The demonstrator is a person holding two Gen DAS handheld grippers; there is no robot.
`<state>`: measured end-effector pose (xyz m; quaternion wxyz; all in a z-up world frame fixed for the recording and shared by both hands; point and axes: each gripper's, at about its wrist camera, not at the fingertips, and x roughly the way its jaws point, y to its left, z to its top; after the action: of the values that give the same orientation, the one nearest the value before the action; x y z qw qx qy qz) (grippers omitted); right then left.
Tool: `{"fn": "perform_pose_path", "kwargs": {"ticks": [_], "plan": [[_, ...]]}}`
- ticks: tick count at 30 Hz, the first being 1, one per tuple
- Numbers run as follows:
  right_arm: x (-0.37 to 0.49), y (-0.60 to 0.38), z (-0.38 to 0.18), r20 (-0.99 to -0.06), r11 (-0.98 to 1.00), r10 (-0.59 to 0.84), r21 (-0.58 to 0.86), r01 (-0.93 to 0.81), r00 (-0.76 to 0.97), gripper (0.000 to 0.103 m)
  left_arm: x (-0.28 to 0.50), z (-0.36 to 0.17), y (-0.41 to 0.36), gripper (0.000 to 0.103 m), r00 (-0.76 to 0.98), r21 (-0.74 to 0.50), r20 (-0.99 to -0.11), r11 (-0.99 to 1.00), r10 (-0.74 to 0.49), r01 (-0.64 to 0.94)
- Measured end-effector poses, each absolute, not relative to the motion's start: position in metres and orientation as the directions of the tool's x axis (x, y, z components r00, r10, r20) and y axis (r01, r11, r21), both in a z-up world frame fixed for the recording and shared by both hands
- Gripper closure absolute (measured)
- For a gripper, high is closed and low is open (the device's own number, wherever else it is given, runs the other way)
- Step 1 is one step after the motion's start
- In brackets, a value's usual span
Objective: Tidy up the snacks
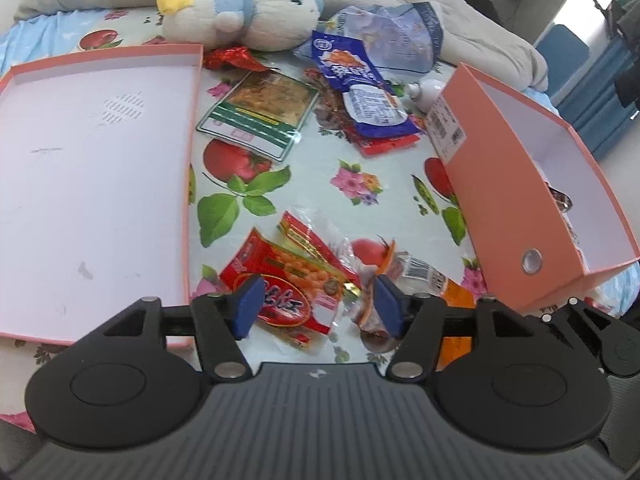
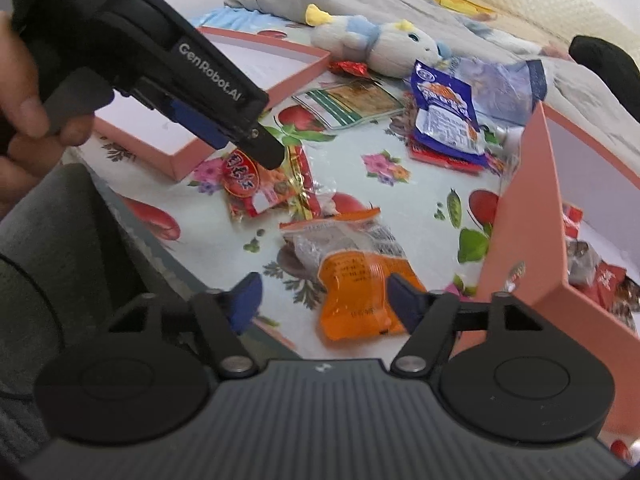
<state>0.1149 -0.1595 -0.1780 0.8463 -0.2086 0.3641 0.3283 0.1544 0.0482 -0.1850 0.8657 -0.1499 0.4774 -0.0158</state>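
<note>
My left gripper is open low over a red snack packet lying on the flowered tablecloth; its blue pads straddle the packet without pressing it. In the right wrist view the same left gripper slants down onto that red packet, held by a hand. My right gripper is open over an orange and clear snack packet, which lies between the pads, closer to the right one. That orange packet also shows just right of my left gripper.
A deep pink box at the right holds several snacks. A shallow pink lid lies at the left. Farther back lie a green packet, a blue packet, a plush toy and a grey blanket.
</note>
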Motion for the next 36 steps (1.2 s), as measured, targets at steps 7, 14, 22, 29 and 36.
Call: {"fn": "perform_pose_path", "kwargs": {"ticks": [7,14,22,29,36], "plan": [[0.132,-0.145,-0.180,-0.754,0.665,0.395,-0.160,-0.730,0.525,0.015,0.162,-0.188,0.050,0.026,0.528,-0.271,-0.833,0.954,-0.165,-0.130],[0.155,-0.133,-0.197,-0.800,0.650,0.360,-0.153,-0.744,0.479,0.015,0.168,-0.193,0.048,0.026,0.498,-0.263,-0.852,0.955,-0.163,-0.137],[0.170,-0.146,-0.217,-0.829,0.690,0.363,-0.068,-0.721,0.426,0.015,0.177,-0.201,0.042,0.018,0.452,-0.235,-0.879,0.963,-0.153,-0.131],[0.171,-0.156,-0.216,-0.819,0.722,0.382,-0.026,-0.692,0.428,0.036,0.187,-0.221,0.031,0.010,0.376,-0.191,-0.916,0.977,-0.144,-0.092],[0.159,-0.159,-0.214,-0.807,0.743,0.343,-0.080,-0.664,0.481,0.043,0.190,-0.235,0.026,0.008,0.362,-0.161,-0.925,0.982,-0.115,-0.101]]}}
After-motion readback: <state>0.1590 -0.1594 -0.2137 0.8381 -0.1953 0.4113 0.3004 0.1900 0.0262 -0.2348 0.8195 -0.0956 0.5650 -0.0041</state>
